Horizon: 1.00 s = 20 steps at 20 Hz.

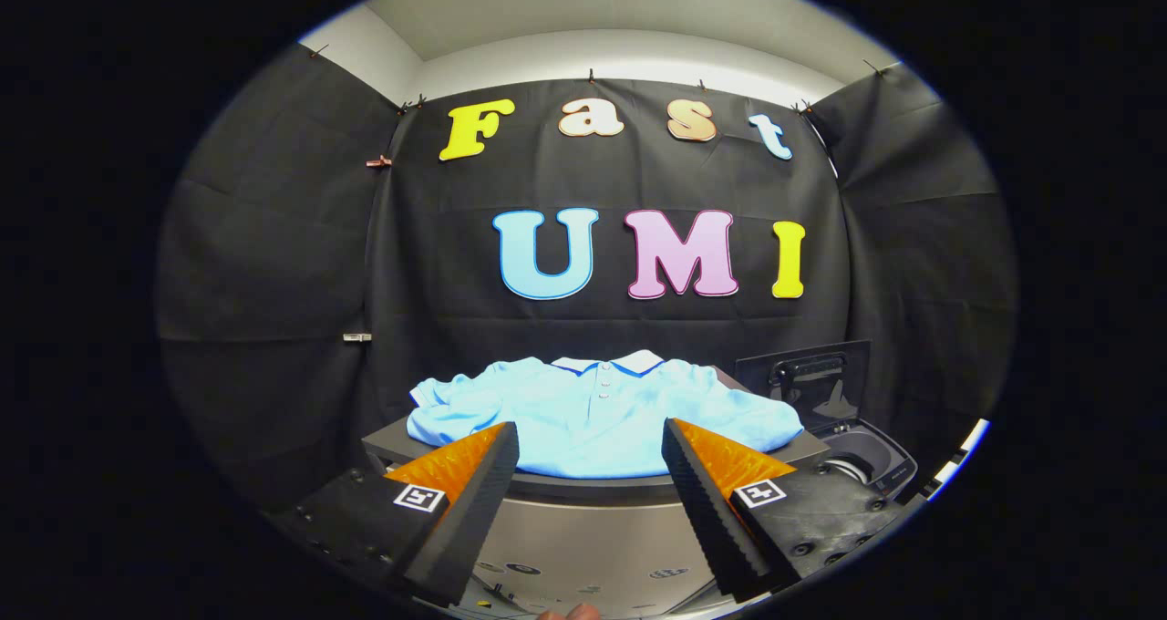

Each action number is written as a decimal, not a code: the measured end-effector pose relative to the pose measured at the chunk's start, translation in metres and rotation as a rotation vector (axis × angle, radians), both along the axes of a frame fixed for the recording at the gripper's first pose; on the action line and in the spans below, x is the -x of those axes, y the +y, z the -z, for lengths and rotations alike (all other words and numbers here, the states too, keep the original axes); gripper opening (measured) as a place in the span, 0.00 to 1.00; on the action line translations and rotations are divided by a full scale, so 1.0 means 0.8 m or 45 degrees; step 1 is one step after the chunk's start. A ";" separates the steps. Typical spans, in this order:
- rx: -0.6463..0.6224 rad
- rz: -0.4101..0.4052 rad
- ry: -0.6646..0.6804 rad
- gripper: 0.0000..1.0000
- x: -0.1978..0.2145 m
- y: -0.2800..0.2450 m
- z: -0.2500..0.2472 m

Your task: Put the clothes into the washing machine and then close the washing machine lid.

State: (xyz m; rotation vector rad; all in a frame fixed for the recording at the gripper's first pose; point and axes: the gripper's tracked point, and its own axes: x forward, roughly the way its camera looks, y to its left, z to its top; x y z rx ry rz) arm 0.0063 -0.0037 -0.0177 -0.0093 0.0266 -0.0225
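A light blue polo shirt [593,410] with a white collar lies spread flat on a dark table top [387,442], just beyond my fingertips. My gripper [591,433] is open, its two fingers wide apart with nothing between them, hovering in front of the shirt's lower hem. To the right of the shirt stands the washing machine [862,460], its dark lid [807,378] raised upright behind the round drum opening.
The table has a grey front panel [583,529] below the fingers. Black cloth walls close the booth behind and at both sides. A fingertip of a person's hand [570,613] peeks in under the gripper.
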 end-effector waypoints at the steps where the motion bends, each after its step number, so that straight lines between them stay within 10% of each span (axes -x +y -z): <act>1: -0.001 0.000 0.000 0.99 -0.001 0.000 -0.002; 20: -0.080 0.077 0.165 0.99 -0.181 -0.036 -0.065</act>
